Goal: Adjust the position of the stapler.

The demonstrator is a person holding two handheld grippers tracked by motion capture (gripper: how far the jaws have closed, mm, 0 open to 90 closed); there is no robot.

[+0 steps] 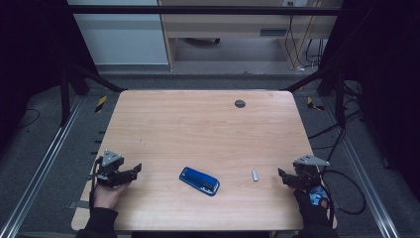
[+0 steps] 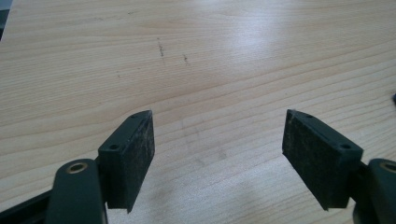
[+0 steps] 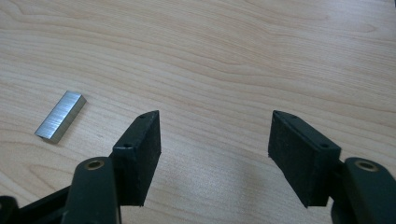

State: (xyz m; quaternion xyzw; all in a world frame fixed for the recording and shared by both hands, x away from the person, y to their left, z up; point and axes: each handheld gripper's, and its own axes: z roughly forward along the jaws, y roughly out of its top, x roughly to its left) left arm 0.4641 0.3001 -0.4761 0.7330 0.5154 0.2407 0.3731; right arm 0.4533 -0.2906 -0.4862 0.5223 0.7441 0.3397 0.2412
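We find the bench [image 1: 198,124] bare over its far half, save a small dark round fitting [image 1: 239,103] near the far right edge. The work lies along the near strip.

The left gripper [image 1: 130,172] rests at the near left, its jaws spread with nothing between them; in the left gripper view they frame plain wood. The right gripper [image 1: 283,177] sits at the near right corner, its jaws likewise spread and holding nothing.

The blue stapler [image 1: 199,180] lies flat at the near middle, between the 2 grippers and well apart from each, its long axis slanting from far left to near right. We judge it rigid, of moderate weight, with a glossy shell that could slip under the pads. The sounder hold would be across its narrow width at mid-length.

The block of staples [image 1: 255,175], also seen as a brushed-metal bar [image 3: 61,116] left of the right gripper's jaws, lies just right of the stapler and near the right gripper. We judge it light, smooth and brittle: too hard a squeeze may split the strip. Its 2 long sides offer the hold.
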